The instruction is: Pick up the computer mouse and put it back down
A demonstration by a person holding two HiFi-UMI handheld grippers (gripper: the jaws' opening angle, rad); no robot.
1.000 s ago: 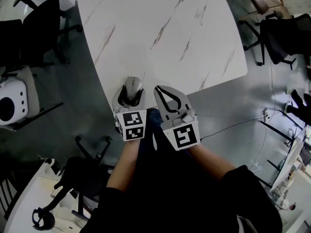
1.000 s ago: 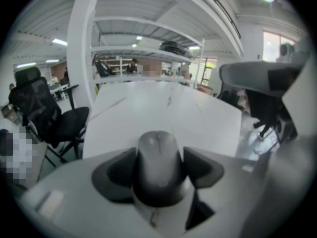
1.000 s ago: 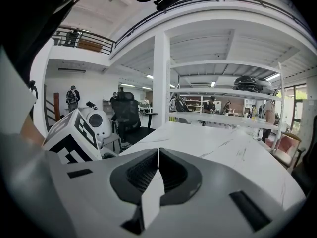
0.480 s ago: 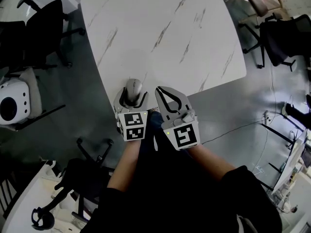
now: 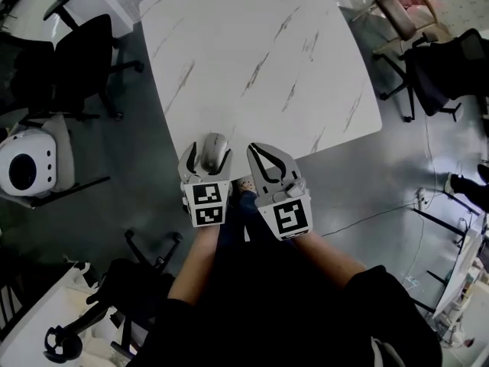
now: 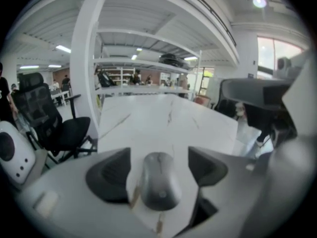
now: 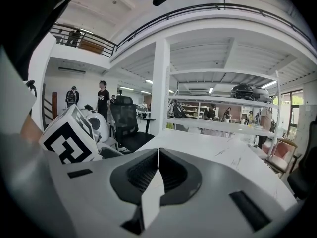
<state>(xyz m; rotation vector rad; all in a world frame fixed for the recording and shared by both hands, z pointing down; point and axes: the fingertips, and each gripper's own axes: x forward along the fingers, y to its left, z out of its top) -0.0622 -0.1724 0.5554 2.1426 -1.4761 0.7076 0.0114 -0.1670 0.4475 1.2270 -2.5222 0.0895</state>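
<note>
While the person's two hands hung over the near corner of the white marble-veined bench [image 5: 260, 52], the head view showed the computer mouse [image 5: 215, 150] lying on the bench at that corner, at about 7 o'clock of the benchtop. The left gripper [image 5: 211, 153] straddled the mouse, one jaw at its 9 o'clock and the other at its 3 o'clock. The right gripper [image 5: 254, 153] sat just beside it at 3 o'clock, over the bench edge. A black office chair [image 5: 76, 60] stood on the floor at 10 o'clock of the bench, a round white device [image 5: 27, 167] at 9 o'clock of the grippers, and another dark chair [image 5: 451, 67] at 3 o'clock of the bench.

Seen from the left gripper view, the jaws had just been opening and stood wide apart. The grey mouse [image 6: 159, 182] rested flat on the bench [image 6: 158, 118] between them, with bench surface showing on both sides. Neither dark pad [image 6: 111, 177] pressed on it. A black chair [image 6: 49, 118] stood at 9 o'clock.

From the right gripper view, the right gripper [image 7: 158, 167] had its ribbed pads drawn together with only a thin slit between them, and nothing was held there. The left gripper's marker cube [image 7: 69, 143] showed at 9 o'clock, the bench [image 7: 223, 157] stretched away toward 2 o'clock, and white shelves [image 7: 223, 125] stood beyond it.
</note>
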